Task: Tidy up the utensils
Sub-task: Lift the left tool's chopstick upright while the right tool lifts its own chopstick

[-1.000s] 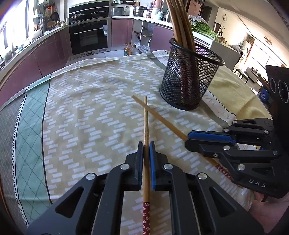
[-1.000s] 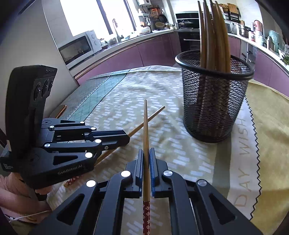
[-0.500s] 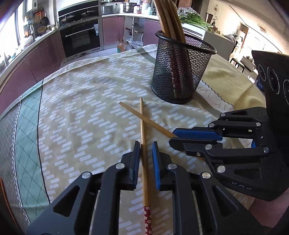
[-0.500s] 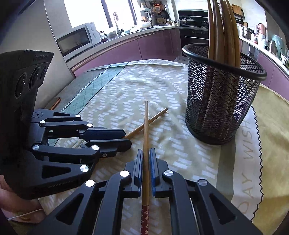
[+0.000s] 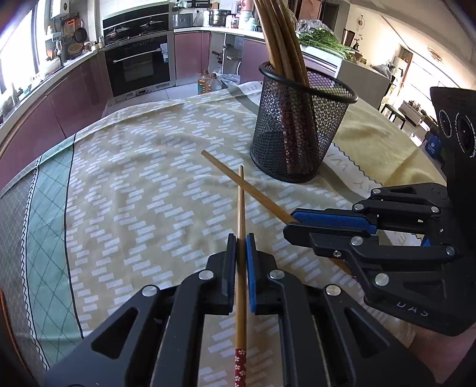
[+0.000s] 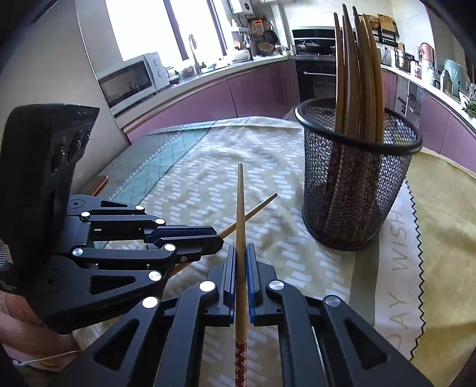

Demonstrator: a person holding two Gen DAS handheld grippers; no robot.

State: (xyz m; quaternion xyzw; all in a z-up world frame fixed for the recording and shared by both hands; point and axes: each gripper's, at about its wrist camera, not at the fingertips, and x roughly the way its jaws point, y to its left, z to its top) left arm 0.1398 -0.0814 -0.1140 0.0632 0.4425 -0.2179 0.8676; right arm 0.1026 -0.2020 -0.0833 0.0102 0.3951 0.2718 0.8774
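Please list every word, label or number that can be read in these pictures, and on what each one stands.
"DAY WISH" on the tablecloth, along its zigzag edge beside the mesh holder.
"DAS" on the body of the right claw; the rest is cut off.
Print on the left claw body: too blurred to read.
Kitchen jars and appliance labels: too small to read.

The left wrist camera looks forward, low over the table, toward the oven. The right wrist camera looks forward too, toward the window. Both see the mesh cup (close by) and the crossed chopsticks.
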